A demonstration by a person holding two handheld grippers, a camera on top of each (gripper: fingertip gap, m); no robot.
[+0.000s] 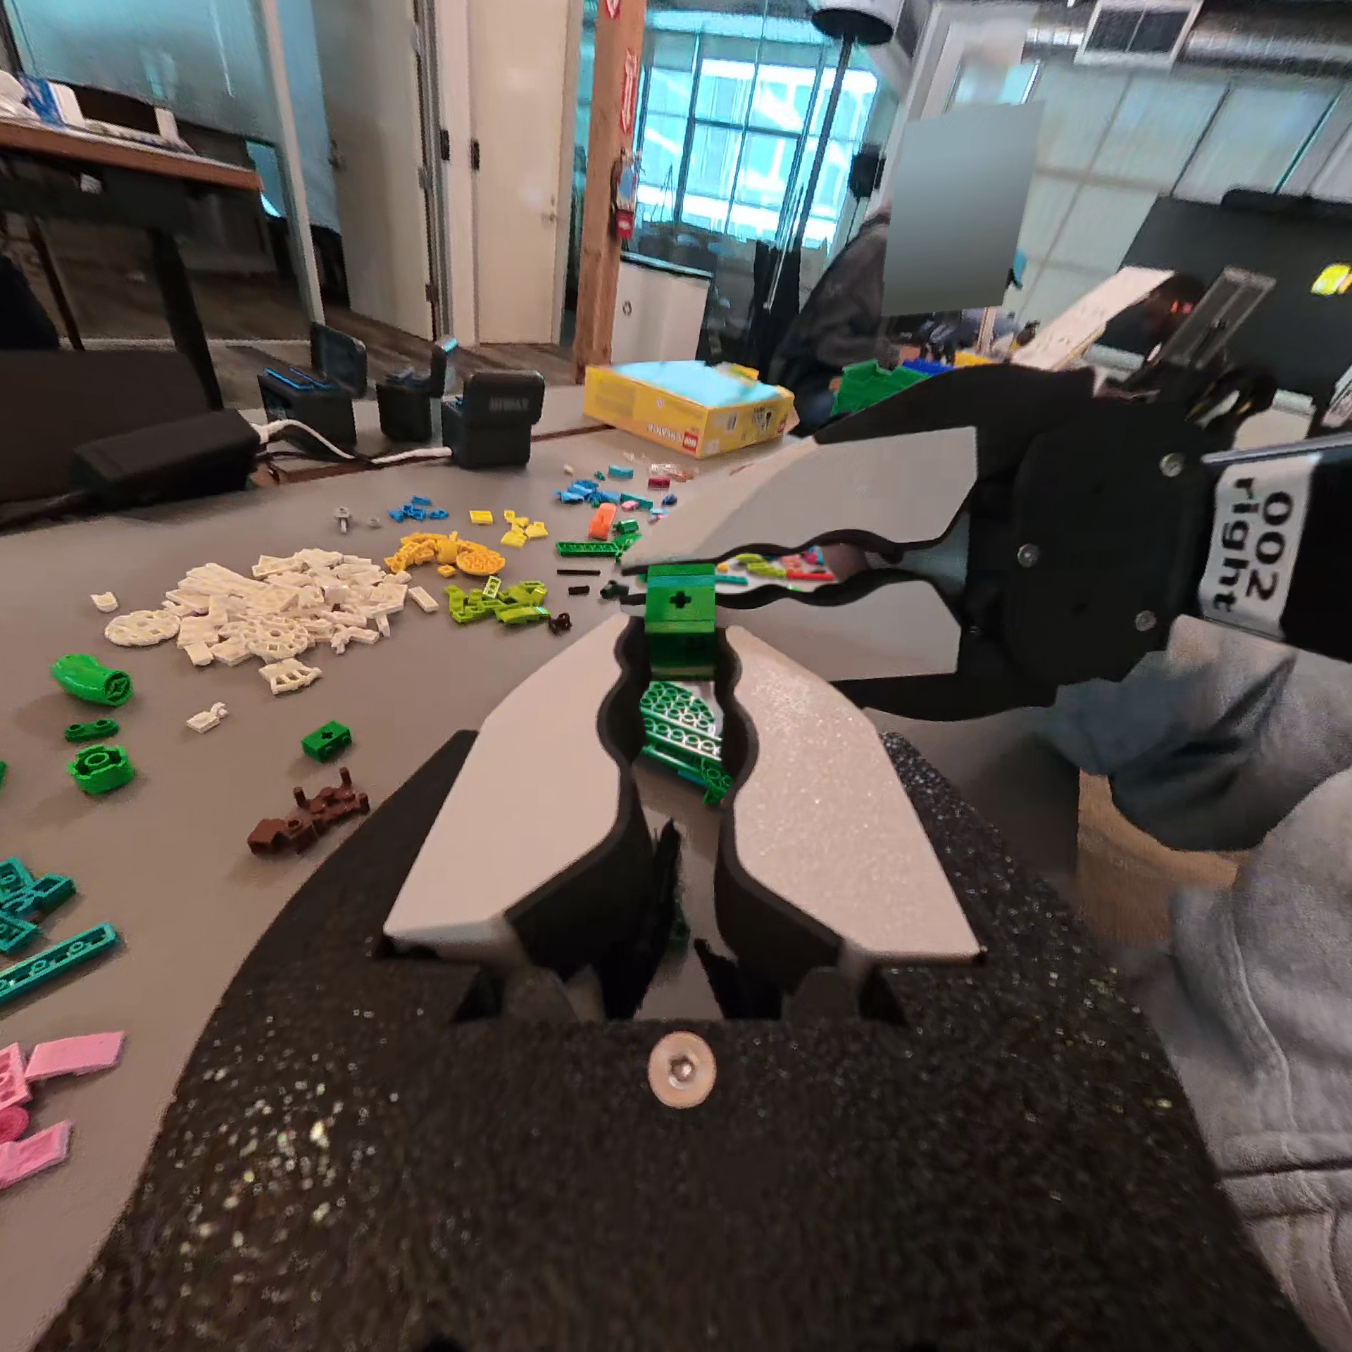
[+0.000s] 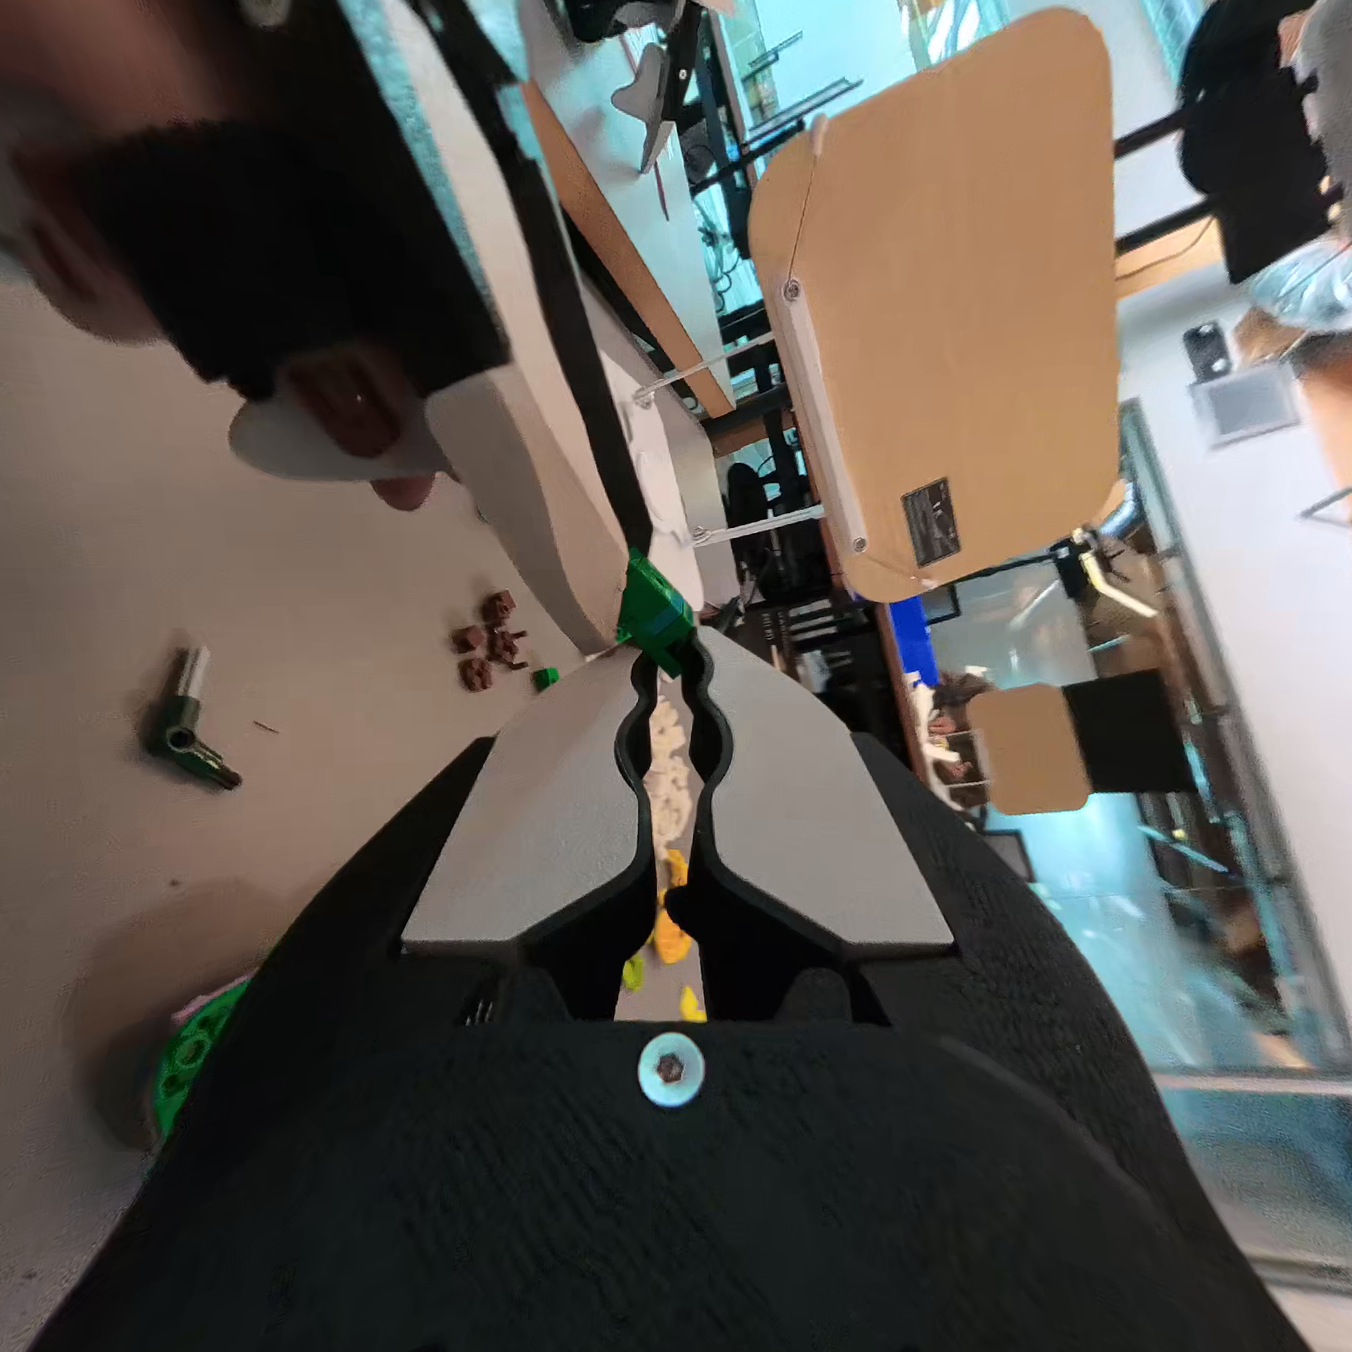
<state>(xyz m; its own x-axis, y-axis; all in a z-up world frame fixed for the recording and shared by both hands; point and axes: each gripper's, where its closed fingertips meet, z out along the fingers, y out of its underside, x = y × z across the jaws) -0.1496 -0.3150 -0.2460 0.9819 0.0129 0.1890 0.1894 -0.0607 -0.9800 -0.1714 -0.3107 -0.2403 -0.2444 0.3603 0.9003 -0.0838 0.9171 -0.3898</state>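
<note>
**Two claws meet on one small green stack**

The left gripper (image 1: 677, 644) has its jaws drawn narrow, both pads pressing the lower part of a green brick stack (image 1: 679, 622) held clear above the grey table (image 1: 410, 717). The right gripper (image 1: 633, 581) comes in from three o'clock, its fingers lying almost level, nearly closed and nipping the stack's top layer. In the right wrist view the same stack (image 2: 653, 611) sits at twelve o'clock of that gripper's own tips (image 2: 677, 655).

Judging from this, a good join wants both grips square to the bricks and any pressure straight along the stack's axis, not twisting.

The right claw is rolled well onto its side; the left points forward and slightly down. White pieces (image 1: 241, 614) lie at nine o'clock, a loose green brick (image 1: 326, 740) and brown pieces (image 1: 307, 816) at eight.
</note>
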